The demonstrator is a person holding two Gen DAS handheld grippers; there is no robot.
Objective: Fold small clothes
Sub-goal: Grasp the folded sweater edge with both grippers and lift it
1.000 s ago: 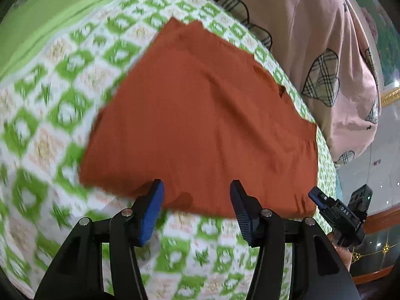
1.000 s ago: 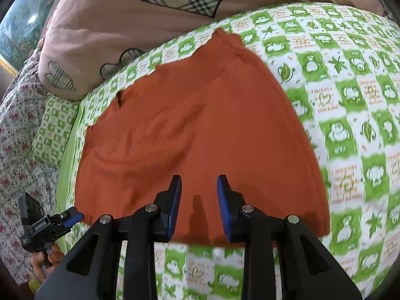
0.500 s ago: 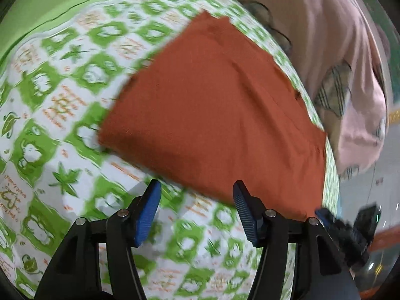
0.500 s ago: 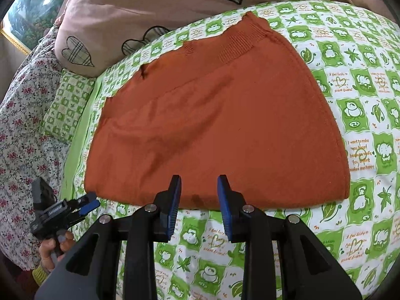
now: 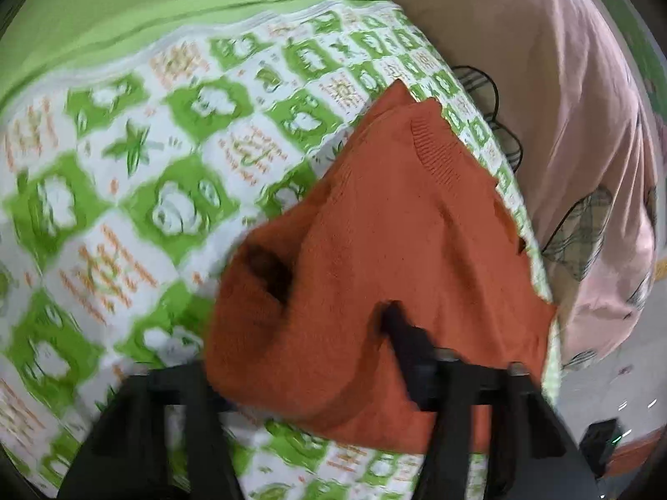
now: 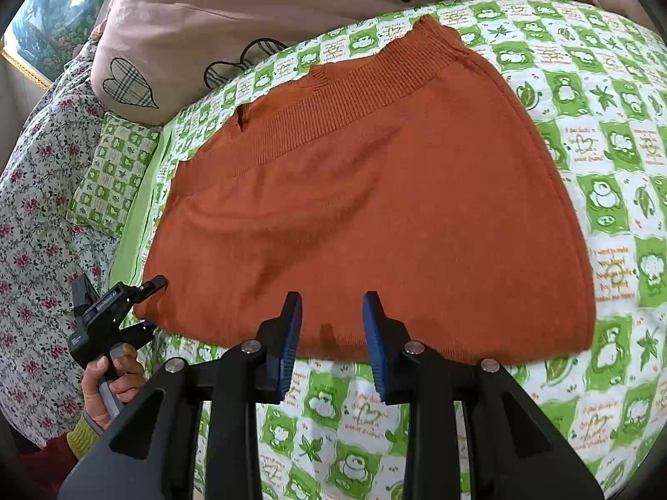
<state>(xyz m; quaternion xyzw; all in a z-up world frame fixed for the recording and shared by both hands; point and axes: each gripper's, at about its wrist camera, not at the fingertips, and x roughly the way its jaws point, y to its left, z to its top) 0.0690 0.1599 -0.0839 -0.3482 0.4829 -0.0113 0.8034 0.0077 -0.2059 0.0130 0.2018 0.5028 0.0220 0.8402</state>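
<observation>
Left wrist view: An orange knit garment is seen lying on the green-and-white patterned bed sheet, with the pink quilt just beyond its far edge. The garment is judged soft, light and limp: its near corner is bunched and raised off the sheet, and a dark fold gap shows in it. A pinch on a corner or along the hem is judged best, since a hold in the middle would only gather a lump. The left tongs are closing at this moment, with the near corner of the garment between the jaws. One finger is covered by the cloth and the frame is blurred, so firm pressure of the pads cannot be confirmed.

Right wrist view: The garment is seen spread nearly flat, ribbed band toward the quilt, near hem toward the camera. The knit is judged to grip well, not slippery. The right tongs hang partly open at the middle of the near hem; nothing is held and no cloth is seen between the blue pads, though the tips lie very close to the hem. At the garment's left corner, the left tongs are seen held in a hand, one finger above the cloth and one below.
</observation>
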